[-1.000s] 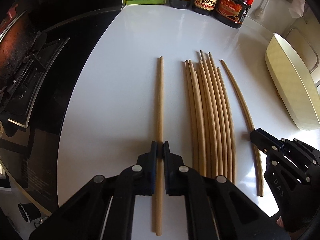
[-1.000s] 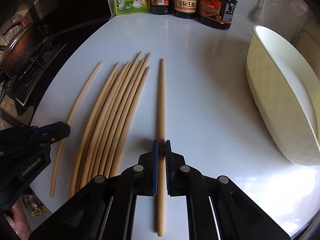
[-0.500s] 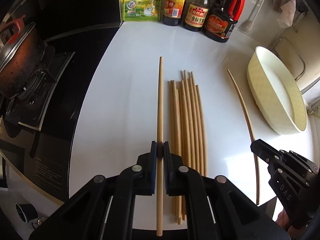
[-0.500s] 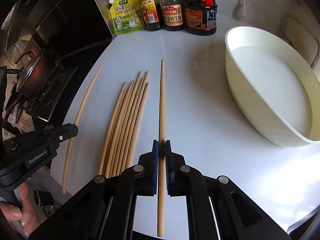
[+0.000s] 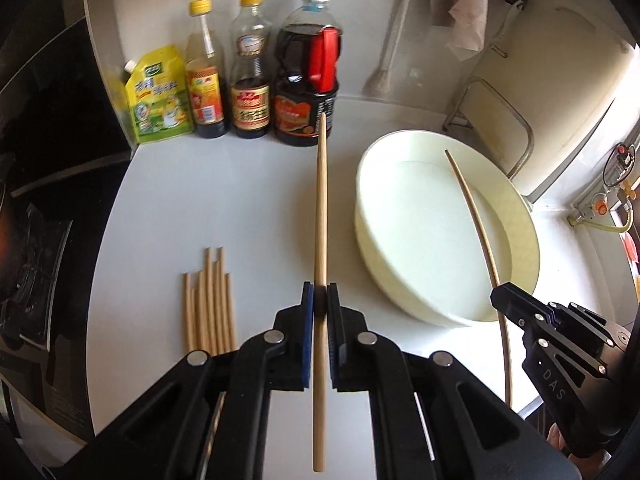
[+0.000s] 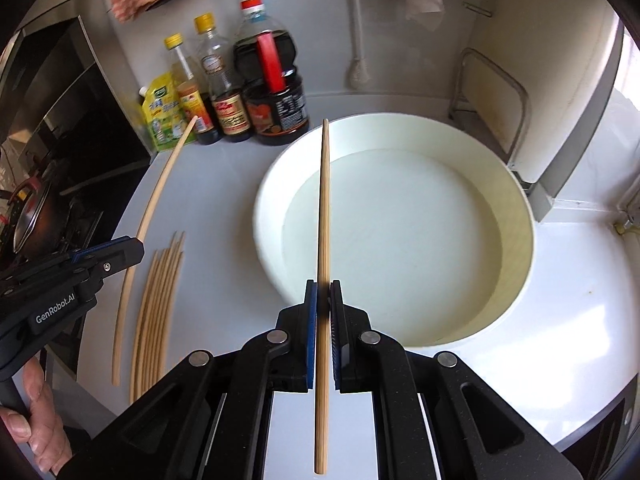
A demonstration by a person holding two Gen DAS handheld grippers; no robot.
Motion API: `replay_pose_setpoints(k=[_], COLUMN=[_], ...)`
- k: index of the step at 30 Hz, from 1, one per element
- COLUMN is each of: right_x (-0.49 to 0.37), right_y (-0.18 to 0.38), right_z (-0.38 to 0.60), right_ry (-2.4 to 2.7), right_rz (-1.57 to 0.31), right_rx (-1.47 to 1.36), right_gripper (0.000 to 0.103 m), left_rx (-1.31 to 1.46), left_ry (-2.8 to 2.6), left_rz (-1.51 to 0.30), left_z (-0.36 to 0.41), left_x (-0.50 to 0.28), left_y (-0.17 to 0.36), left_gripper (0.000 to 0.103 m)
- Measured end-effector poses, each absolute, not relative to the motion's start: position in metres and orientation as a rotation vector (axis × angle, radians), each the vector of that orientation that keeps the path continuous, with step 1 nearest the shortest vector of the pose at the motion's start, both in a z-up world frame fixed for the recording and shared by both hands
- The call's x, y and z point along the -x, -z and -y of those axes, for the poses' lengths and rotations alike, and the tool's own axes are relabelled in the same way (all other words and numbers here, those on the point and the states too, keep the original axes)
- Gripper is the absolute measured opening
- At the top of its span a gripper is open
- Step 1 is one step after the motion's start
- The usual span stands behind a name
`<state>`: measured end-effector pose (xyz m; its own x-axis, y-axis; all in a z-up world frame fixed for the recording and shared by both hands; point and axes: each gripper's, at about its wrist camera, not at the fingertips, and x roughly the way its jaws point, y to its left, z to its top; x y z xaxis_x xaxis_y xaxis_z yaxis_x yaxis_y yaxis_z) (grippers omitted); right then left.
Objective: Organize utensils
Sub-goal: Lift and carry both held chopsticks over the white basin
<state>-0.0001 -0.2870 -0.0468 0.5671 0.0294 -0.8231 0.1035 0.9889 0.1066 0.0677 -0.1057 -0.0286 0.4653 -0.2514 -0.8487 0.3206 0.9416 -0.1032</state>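
Each gripper pinches one chopstick w/ jaws pressed tight on it. The left gripper (image 5: 319, 304) holds the left chopstick (image 5: 320, 216) near its mid-length; shaft sits lifted clear of the counter (image 5: 224, 200), tip pointing toward the sauce bottles (image 5: 264, 80) at the back. The right gripper (image 6: 323, 300) holds the right chopstick (image 6: 323, 208), also airborne, its front half hanging over the cream basin (image 6: 516, 248). The remaining chopsticks (image 5: 208, 308) lie bundled on the counter, left of both tools, well apart from the basin.

Step in hand looks like carrying the pair over to the basin for drop-off; roughly early in the task, since most sticks are still on the counter and the basin shows nothing inside.

To do it well: bring both sticks fully over the basin's floor, not just the tips, esp. the left one, which is still beside the rim, not above it. Tilt each so the shaft runs along the basin's long way, lower until close to the bottom, then release; dropping from high risks a bounce over the low wall. Keep the two sticks parallel so they land side by side. Watch the trailing ends behind the jaws: they could catch the rim on the way down. Stove (image 5: 28, 264) at far left is out of the path.
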Motion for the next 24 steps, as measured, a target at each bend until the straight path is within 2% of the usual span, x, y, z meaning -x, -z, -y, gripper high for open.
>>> replay_pose_setpoints(k=[11,24], right_x=[-0.037,-0.063], right_y=[0.049,0.088], right_z=[0.365,0.409], right_ry=[0.079,0.098], right_rz=[-0.941,-0.995], right_rx=[-0.151,-0.173], right_gripper=[0.006,0.006], left_rx=[-0.106,-0.131], left_ry=[0.381,0.358], left_rz=[-1.013,-1.054], left_z=[0.205,0.251], left_x=[-0.094,-0.116], left_y=[0.033,0.064], left_gripper=[0.007,0.007])
